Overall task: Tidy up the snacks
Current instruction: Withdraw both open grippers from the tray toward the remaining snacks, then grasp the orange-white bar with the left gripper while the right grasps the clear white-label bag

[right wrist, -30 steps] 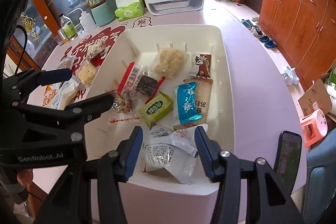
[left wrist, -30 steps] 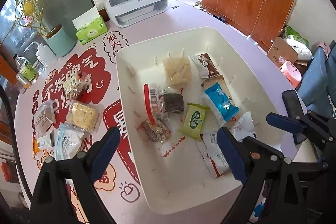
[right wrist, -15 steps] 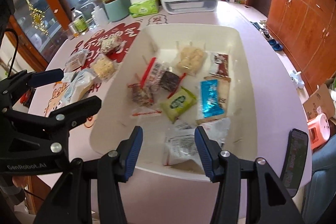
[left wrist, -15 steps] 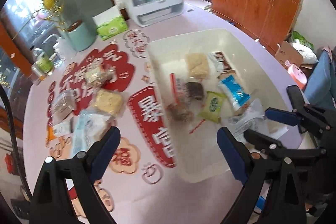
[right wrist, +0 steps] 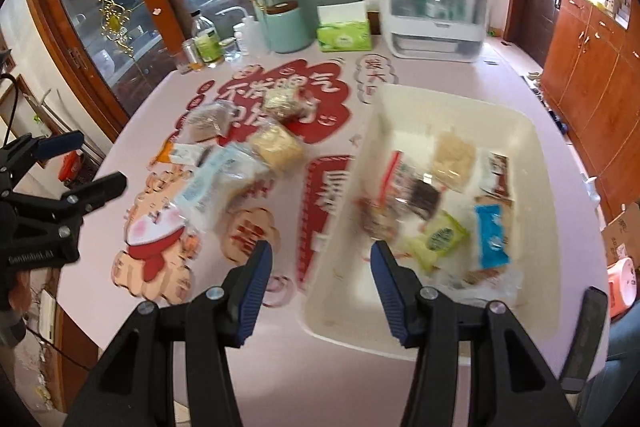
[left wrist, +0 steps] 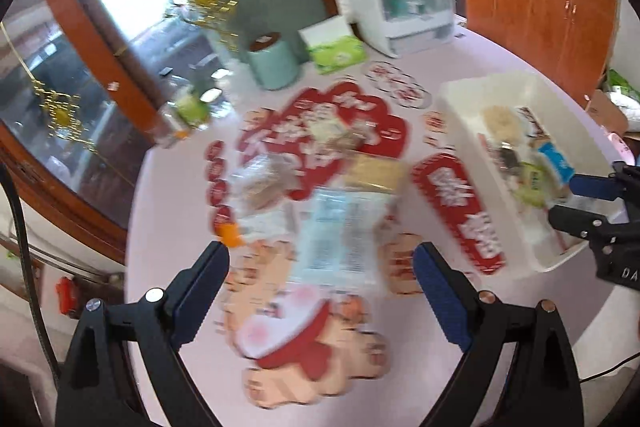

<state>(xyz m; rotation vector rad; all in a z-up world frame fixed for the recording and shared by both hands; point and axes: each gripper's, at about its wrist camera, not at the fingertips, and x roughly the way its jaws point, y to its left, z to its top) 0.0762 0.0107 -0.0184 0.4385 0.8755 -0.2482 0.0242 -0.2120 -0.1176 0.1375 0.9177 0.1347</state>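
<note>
A white bin [right wrist: 532, 147] on the pink table holds several snack packets, among them a blue one [right wrist: 493, 235] and a green one [right wrist: 440, 234]. The bin also shows at the right of the left wrist view [left wrist: 464, 103]. Several loose packets lie left of it on the red-printed mat: a pale blue-white pack [left wrist: 344, 227], a yellow cracker pack [left wrist: 376, 171] and a brown one [right wrist: 210, 123]. My left gripper [left wrist: 322, 267] is open and empty, just short of the pale pack. My right gripper [right wrist: 318, 267] is open and empty over the bin's near left rim.
At the table's back stand a white lidded appliance [right wrist: 432, 7], a green tissue box [right wrist: 344, 33], a teal canister [right wrist: 286, 27] and small bottles [right wrist: 206, 45]. A black phone [right wrist: 584, 339] lies at the right edge. Glass cabinet doors are behind, on the left.
Both grippers have swung left. The left gripper's view has shifted from the bin to the loose packets on the mat. The right gripper has drawn back to the bin's near left corner.
</note>
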